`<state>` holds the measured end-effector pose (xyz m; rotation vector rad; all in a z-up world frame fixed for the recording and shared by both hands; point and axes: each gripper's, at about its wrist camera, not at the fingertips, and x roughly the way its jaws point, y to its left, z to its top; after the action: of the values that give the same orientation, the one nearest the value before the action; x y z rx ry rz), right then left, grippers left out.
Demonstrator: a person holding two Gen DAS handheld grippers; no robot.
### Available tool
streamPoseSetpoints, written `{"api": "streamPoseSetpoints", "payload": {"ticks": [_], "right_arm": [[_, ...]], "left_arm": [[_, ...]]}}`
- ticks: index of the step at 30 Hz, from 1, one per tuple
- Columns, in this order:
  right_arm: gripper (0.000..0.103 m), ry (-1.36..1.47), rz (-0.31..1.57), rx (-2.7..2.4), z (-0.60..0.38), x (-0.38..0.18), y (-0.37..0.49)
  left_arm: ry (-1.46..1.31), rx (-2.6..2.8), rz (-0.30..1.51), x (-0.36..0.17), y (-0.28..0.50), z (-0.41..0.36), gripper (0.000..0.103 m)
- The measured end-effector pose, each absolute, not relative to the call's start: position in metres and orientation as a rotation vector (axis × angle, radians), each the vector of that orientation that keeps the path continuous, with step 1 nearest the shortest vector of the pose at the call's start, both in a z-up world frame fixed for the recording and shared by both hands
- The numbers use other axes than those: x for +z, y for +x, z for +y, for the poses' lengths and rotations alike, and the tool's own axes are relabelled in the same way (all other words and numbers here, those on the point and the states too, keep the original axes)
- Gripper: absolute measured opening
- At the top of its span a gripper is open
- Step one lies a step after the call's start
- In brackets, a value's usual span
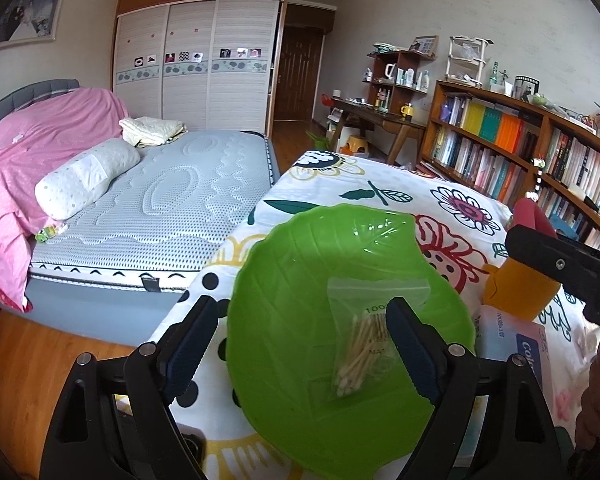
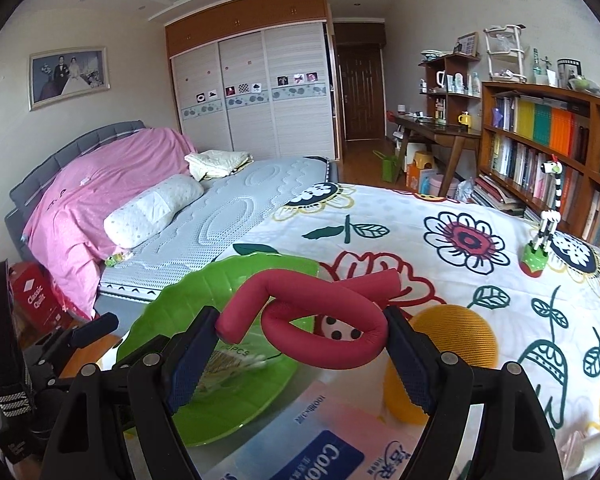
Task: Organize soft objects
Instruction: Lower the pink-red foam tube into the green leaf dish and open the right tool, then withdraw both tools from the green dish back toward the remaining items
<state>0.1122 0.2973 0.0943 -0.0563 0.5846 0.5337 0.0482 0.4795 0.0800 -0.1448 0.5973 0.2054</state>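
A green leaf-shaped plate point(image 1: 300, 264) lies on the flowered cloth point(image 1: 380, 184) with a clear bag of cotton swabs point(image 1: 364, 340) in it. My left gripper point(image 1: 300, 344) is open over the plate's near part, one finger outside the left rim and the other above the bag. My right gripper point(image 2: 302, 344) is shut on a bent red foam tube point(image 2: 324, 312), held above the cloth by the plate's point(image 2: 204, 288) right edge. In the left wrist view the right gripper's body enters from the right, with the red tube's end point(image 1: 532, 216) beyond it.
A yellow round sponge point(image 2: 448, 332) and a blue-and-pink tissue pack point(image 2: 320, 440) lie under the right gripper. A striped animal figure point(image 2: 540, 236) stands at the cloth's far right. A bed point(image 1: 180, 200) sits to the left and bookshelves point(image 1: 520, 152) to the right.
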Motion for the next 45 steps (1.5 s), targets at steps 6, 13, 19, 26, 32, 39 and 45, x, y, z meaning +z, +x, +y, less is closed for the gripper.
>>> {"api": "streamPoseSetpoints", "payload": {"ticks": [6,13,19,26,32,39,45], "right_arm": [[0.086,-0.051,0.604,0.567,0.306,0.091,0.113],[0.088,-0.035,0.612,0.584,0.307,0.09,0.113],[0.088,-0.02,0.615,0.583,0.302,0.089,0.111],[0.088,-0.011,0.622,0.575,0.297,0.088,0.105],[0.088,0.004,0.617,0.551,0.287,0.087,0.095],[0.088,0.029,0.611,0.514,0.268,0.085,0.084],[0.088,0.065,0.603,0.479,0.247,0.084,0.076]], "left_arm": [[-0.146,0.235,0.589,0.079,0.046,0.485,0.093],[-0.152,0.256,0.587,0.079,0.045,0.491,0.094],[-0.151,0.255,0.589,0.079,0.045,0.492,0.094],[-0.15,0.253,0.59,0.079,0.045,0.491,0.094],[-0.147,0.243,0.589,0.077,0.047,0.482,0.094],[-0.136,0.226,0.588,0.08,0.046,0.472,0.094],[-0.123,0.199,0.587,0.084,0.044,0.462,0.094]]}}
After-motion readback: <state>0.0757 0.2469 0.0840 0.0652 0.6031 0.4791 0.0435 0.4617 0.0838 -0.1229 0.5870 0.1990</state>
